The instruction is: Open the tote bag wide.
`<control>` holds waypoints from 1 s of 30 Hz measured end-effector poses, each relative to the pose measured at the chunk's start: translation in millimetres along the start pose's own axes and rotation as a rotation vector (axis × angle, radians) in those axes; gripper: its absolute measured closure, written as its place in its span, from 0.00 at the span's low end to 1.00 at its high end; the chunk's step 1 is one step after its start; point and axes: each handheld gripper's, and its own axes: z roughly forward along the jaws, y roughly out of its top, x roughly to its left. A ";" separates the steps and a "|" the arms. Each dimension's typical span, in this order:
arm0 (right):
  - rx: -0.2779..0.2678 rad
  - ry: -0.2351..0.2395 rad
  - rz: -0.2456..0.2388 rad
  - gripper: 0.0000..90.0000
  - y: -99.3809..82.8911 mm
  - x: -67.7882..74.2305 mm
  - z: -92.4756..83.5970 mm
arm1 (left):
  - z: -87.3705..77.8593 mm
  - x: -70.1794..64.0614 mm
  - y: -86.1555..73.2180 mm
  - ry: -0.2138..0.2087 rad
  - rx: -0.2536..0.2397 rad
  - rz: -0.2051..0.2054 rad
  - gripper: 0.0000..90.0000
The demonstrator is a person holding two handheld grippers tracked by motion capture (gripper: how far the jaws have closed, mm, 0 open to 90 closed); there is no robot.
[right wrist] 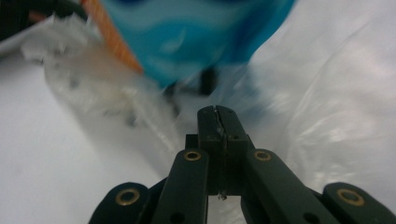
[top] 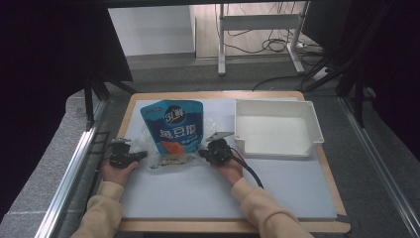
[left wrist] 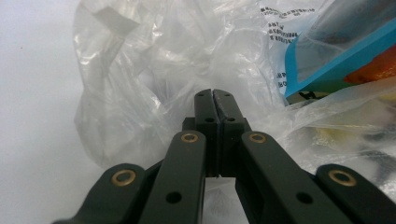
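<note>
A blue snack pouch (top: 173,124) lies in a crumpled clear plastic bag (top: 163,159) on the white mat. My left gripper (top: 145,154) lies at the bag's left edge, jaws pressed together. From the left gripper view its tip (left wrist: 215,93) sits against the clear film (left wrist: 154,70), with the pouch (left wrist: 336,60) at the upper right. At the bag's right edge is my right gripper (top: 201,152), also shut. Its tip (right wrist: 218,109) touches the film (right wrist: 327,93) just below the blurred pouch (right wrist: 196,37). Whether film is pinched in either gripper cannot be told.
An empty white tray (top: 275,102) stands at the back right of the mat (top: 223,193), close to my right hand. The mat covers a wooden table (top: 218,94). Metal rails run along both sides of the table.
</note>
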 end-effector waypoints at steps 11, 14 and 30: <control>0.052 0.067 -0.045 0.99 -19.6 11.4 -9.7 | -1.2 1.2 -1.6 -0.007 0.004 -0.004 1.00; 0.054 0.074 -0.041 0.99 -22.9 12.6 -13.5 | -1.8 1.9 -2.1 -0.008 0.005 -0.008 1.00; -0.147 0.000 -0.004 0.99 9.1 -2.7 -67.5 | -2.5 2.9 -2.3 -0.015 0.007 -0.011 1.00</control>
